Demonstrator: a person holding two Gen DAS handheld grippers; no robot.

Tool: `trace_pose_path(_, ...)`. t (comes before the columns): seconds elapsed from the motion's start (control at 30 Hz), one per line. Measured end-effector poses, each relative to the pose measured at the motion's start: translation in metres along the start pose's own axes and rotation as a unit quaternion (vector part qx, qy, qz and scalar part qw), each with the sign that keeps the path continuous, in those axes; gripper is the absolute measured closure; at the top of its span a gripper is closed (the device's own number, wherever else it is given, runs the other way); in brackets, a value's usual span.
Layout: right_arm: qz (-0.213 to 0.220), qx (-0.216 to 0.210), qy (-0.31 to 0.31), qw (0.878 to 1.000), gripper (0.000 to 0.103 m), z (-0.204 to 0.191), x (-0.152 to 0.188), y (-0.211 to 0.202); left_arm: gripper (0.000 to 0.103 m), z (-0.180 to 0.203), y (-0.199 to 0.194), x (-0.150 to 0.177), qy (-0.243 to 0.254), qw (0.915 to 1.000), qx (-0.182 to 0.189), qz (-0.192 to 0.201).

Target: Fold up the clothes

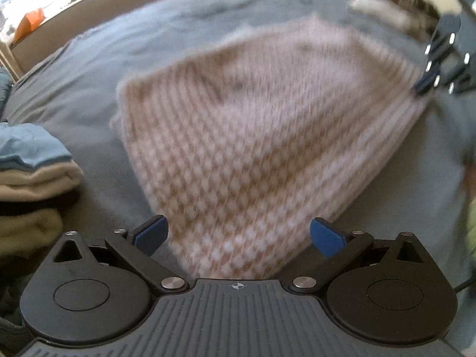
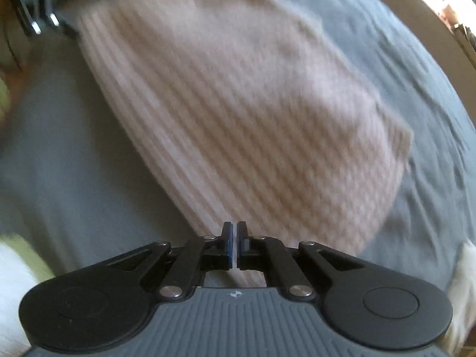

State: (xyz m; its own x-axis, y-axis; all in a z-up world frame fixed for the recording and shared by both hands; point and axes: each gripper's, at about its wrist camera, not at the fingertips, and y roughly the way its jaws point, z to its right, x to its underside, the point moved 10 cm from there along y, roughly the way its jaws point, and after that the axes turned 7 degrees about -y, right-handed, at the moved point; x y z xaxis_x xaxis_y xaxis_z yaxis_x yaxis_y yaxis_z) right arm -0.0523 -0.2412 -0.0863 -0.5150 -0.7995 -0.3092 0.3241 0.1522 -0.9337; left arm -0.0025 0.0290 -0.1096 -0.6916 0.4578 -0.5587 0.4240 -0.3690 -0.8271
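A folded pink and tan knitted sweater point(image 1: 253, 136) lies on the grey bed sheet point(image 1: 89, 83). My left gripper point(image 1: 238, 235) is open, its blue pads on either side of the sweater's near corner, holding nothing. My right gripper point(image 2: 234, 245) has its jaws nearly together at the sweater's point(image 2: 238, 95) near edge; whether it pinches cloth I cannot tell. The right gripper also shows in the left wrist view point(image 1: 428, 84) at the sweater's far right corner. The left gripper shows blurred at the top left of the right wrist view point(image 2: 44, 23).
A stack of folded clothes point(image 1: 32, 184), blue on top and beige below, sits at the left of the bed. A white fluffy item point(image 1: 374, 9) lies at the far right. The brown bed frame point(image 1: 89, 9) borders the far side. White cloth point(image 2: 464, 282) lies at the right.
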Motion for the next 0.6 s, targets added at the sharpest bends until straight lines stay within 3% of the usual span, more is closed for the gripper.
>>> trace_pose_path(0.07,0.047,-0.028,0.004,0.998,0.103,-0.01,-0.026,-0.006,0.0,0.012,0.005,-0.01,-0.001,0.9997,0.022,0.014)
trace_pose_path(0.13,0.078,-0.049,0.003,0.996,0.103,-0.02,-0.047,-0.004,0.0,0.024,0.02,-0.013,0.016,0.9996,0.021,0.013)
trace_pose_path(0.23,0.018,-0.034,-0.019,0.999,0.102,-0.03,-0.029,0.048,0.001,0.021,0.05,0.004,0.027,0.9994,0.004,-0.021)
trace_pose_path(0.3,0.041,-0.042,-0.004,0.998,0.101,-0.026,-0.02,0.058,0.001,0.02,0.053,0.011,0.049,0.9987,0.007,-0.013)
trace_pose_path(0.4,0.029,-0.069,0.057,0.996,0.101,-0.01,-0.024,0.051,0.0,0.023,0.054,0.013,0.082,0.9965,-0.005,-0.014)
trace_pose_path(0.47,0.041,-0.052,0.036,0.997,0.099,-0.011,-0.035,0.04,0.0,0.025,0.056,0.014,0.079,0.9968,-0.008,-0.015)
trace_pose_path(0.6,0.094,-0.089,0.021,0.991,0.099,-0.024,-0.06,0.033,0.0,0.024,0.057,0.011,0.063,0.9979,-0.011,-0.012)
